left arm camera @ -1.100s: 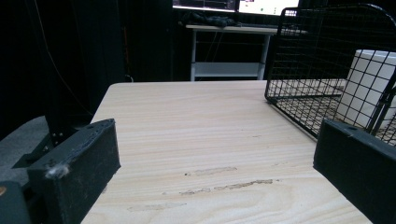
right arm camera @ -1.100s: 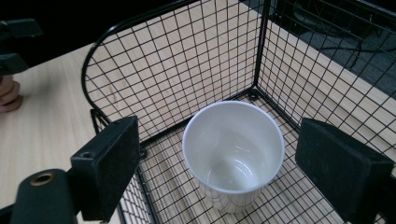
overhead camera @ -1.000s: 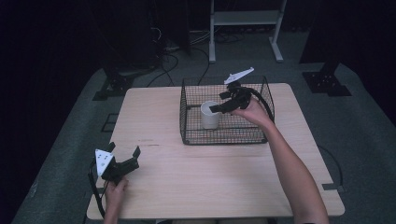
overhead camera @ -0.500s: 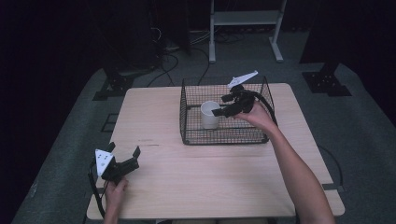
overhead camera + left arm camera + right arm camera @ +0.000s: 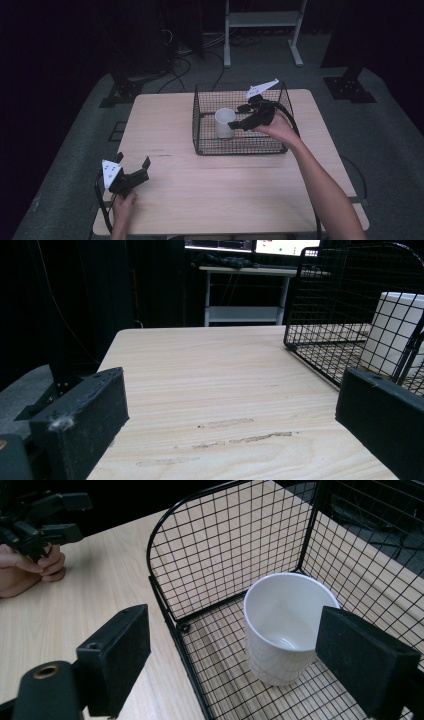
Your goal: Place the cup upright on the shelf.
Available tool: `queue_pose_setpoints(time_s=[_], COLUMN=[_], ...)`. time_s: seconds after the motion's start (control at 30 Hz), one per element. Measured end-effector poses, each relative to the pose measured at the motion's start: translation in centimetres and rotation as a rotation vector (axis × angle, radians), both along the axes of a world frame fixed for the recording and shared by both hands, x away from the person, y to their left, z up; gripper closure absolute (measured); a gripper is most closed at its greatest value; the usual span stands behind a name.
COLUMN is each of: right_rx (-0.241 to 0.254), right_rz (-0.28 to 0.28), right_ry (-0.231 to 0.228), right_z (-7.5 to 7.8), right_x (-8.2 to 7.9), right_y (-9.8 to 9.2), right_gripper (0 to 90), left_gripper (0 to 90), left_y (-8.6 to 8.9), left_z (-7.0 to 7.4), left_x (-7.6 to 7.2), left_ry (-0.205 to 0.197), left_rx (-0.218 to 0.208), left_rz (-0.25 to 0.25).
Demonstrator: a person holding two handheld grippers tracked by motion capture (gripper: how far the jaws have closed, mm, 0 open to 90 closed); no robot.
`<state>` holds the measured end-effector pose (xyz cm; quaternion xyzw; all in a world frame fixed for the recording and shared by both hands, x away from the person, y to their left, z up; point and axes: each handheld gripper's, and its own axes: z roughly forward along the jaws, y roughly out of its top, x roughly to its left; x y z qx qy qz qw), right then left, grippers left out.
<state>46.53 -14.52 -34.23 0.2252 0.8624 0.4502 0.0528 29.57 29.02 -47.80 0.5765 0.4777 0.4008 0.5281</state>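
A white cup [image 5: 225, 122] stands upright and empty inside a black wire basket [image 5: 240, 148] at the back right of the wooden table [image 5: 200, 200]. My right gripper [image 5: 241, 116] hangs over the basket just right of the cup, open. In the right gripper view the cup [image 5: 285, 625] sits low between the spread jaws of that gripper [image 5: 235, 630], untouched, with the basket's wall [image 5: 165, 580] around it. My left gripper [image 5: 134, 161] rests open at the table's front left, nothing between its jaws [image 5: 230, 390]. It also appears far off in the right gripper view [image 5: 80, 516].
In the left gripper view the basket [image 5: 325, 300] and cup [image 5: 395, 335] lie ahead to the right across bare wood. Behind the table stand a white shelf frame [image 5: 260, 20] and dark stands, with cables on the grey floor [image 5: 180, 65].
My right gripper has shifted slightly towards the near side of the basket, staying beside the cup. The left gripper has kept still.
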Motion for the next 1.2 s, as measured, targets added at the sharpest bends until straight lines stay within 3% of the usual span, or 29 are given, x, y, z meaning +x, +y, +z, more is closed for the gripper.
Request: queue_pose_setpoints(time_s=[1.2], right_rx=[0.012], right_rz=[0.021], right_ry=[-0.015], right_z=[-0.9], right_x=[-4.7], right_y=[-3.4], right_gripper=[13.3], left_gripper=[0.0], left_y=[-0.1], left_z=[0.0], left_x=[0.0], left_ry=[-0.002], left_rx=[0.011], left_rz=[-0.003])
